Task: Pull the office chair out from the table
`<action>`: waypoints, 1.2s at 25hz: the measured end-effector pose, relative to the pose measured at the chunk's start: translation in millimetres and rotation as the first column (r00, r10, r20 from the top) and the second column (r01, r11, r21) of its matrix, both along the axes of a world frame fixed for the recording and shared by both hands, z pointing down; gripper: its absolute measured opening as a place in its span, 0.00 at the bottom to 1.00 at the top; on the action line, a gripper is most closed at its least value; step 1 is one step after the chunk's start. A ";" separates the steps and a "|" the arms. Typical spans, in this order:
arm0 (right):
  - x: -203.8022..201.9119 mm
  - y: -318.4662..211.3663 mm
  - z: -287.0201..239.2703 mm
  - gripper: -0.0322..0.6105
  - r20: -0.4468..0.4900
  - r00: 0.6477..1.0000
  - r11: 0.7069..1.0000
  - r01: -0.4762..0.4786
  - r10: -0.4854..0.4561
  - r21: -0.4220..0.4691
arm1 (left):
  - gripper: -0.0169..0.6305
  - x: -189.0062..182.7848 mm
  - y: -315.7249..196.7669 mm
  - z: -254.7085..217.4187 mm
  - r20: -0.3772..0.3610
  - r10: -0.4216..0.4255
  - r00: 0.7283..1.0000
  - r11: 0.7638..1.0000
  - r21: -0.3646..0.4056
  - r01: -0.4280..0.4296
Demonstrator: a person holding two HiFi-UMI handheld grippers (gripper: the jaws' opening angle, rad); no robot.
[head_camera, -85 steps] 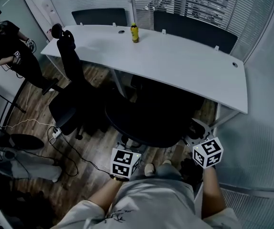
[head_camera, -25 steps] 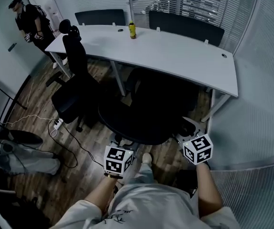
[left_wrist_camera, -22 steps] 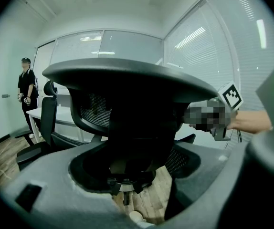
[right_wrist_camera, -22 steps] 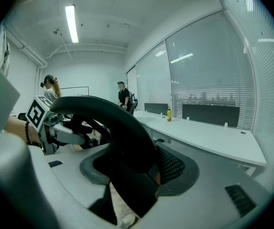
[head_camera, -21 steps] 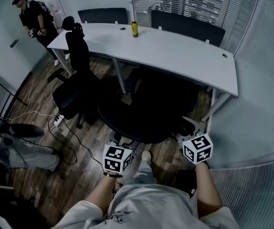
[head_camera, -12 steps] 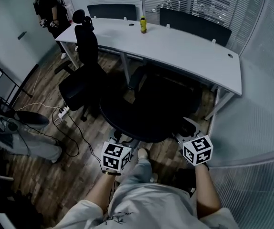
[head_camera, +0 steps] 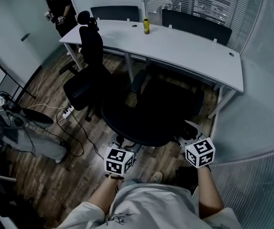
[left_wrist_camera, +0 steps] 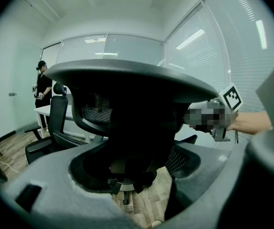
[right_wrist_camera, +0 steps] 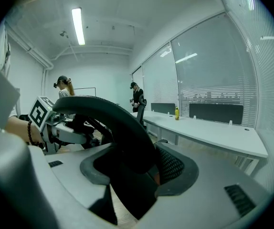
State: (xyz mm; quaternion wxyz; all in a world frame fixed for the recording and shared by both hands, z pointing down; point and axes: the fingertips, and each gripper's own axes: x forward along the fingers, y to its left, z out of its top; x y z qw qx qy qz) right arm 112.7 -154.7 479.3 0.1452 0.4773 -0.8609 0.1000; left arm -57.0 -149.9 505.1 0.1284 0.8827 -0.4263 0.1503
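A black mesh-backed office chair (head_camera: 151, 113) is held by both grippers at the curved top rim of its backrest. The left gripper (head_camera: 126, 148) is closed on the rim's left part; in the left gripper view the dark backrest fills the hollow between the two grey jaws, and the chair's base and a strip of wooden floor (head_camera: 56, 175) are seen below it. The right gripper (head_camera: 185, 134) is clamped on the rim's right part, with the black rim passing between its jaws in the right gripper view. Each gripper is seen to the side in the other's view, marker cube uppermost.

Ahead of both grippers, beyond the seat, a long white table (head_camera: 189, 51) is set across the room. The chair is placed between the grippers and the table, with its far side close to the table's near edge; whether it reaches under cannot be told. A small yellow bottle (head_camera: 146, 26) stands upright on the tabletop, well beyond the left gripper.

Ahead and to the left of the left gripper, a second black office chair with a headrest (head_camera: 87, 70) is parked near the table's left end. A person in dark clothing (head_camera: 58, 4) stands farther off in that direction. Black cables (head_camera: 72, 137) lie on the floor to the left of the left gripper.
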 end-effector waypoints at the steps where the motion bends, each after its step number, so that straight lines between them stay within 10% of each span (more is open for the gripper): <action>1: -3.8 4.8 0.1 0.39 -0.001 1.000 1.000 -0.003 0.003 0.000 | 0.54 -3.7 4.6 0.3 0.001 0.003 1.000 1.000 0.000 -0.003; 30: -115.4 151.8 5.7 0.39 0.004 0.997 0.997 -0.082 0.082 0.011 | 0.54 -114.5 143.6 6.8 0.009 0.065 0.998 0.998 -0.003 -0.065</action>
